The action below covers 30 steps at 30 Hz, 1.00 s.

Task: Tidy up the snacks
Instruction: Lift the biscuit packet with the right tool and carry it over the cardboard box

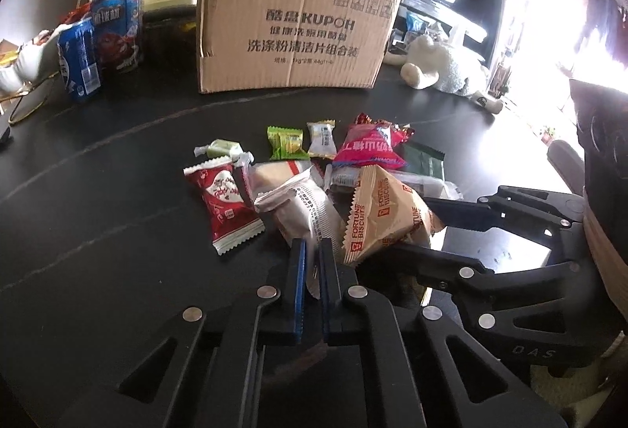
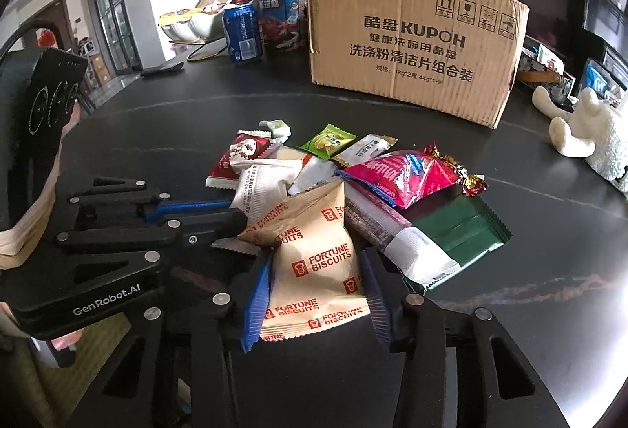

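On a dark desk, sorting has barely begun: a heap of loose snacks lies well short of the cardboard carton behind it, whose contents cannot be seen from here. Left of the carton, a white shell-shaped dish appears to hold packets already. The right hand-held gripper brackets a Fortune Biscuits pouch, blue pads at its sides, though contact is unclear. The left hand-held gripper is clamped on the edge of a white wrapped pastry. Nearly every packet remains to be placed.
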Tool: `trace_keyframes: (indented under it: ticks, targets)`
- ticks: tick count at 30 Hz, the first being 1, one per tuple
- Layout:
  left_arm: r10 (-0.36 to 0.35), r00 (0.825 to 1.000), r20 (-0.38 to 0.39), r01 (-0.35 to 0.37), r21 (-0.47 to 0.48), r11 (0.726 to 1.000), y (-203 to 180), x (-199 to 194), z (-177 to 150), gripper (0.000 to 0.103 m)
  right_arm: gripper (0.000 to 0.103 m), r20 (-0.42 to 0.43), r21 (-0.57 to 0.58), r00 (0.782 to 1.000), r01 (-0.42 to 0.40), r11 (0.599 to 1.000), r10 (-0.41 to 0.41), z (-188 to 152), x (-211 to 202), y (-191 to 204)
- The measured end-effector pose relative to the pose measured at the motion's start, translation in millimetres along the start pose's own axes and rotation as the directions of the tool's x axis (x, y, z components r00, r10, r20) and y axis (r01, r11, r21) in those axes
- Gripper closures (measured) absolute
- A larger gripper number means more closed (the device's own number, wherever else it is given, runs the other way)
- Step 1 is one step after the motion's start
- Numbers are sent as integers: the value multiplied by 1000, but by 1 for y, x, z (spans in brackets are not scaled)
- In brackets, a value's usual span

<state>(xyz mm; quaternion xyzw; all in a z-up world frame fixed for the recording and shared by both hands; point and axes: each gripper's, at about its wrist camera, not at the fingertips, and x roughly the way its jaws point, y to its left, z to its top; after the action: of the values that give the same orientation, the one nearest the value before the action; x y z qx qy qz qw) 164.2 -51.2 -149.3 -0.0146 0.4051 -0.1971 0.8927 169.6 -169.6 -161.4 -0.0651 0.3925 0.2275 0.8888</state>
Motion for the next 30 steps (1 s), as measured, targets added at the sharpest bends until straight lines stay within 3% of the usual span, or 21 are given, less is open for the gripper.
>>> trace_keyframes:
  ticks: [19, 30]
  targets:
    - [34, 995, 96, -36, 22, 999, -10, -32, 5, 98, 59, 93, 47, 994, 49, 998, -53, 10, -25, -1]
    - [51, 983, 176, -59, 36, 998, -19, -67, 17, 98, 59, 141, 89, 988, 53, 995, -66, 20, -53, 3]
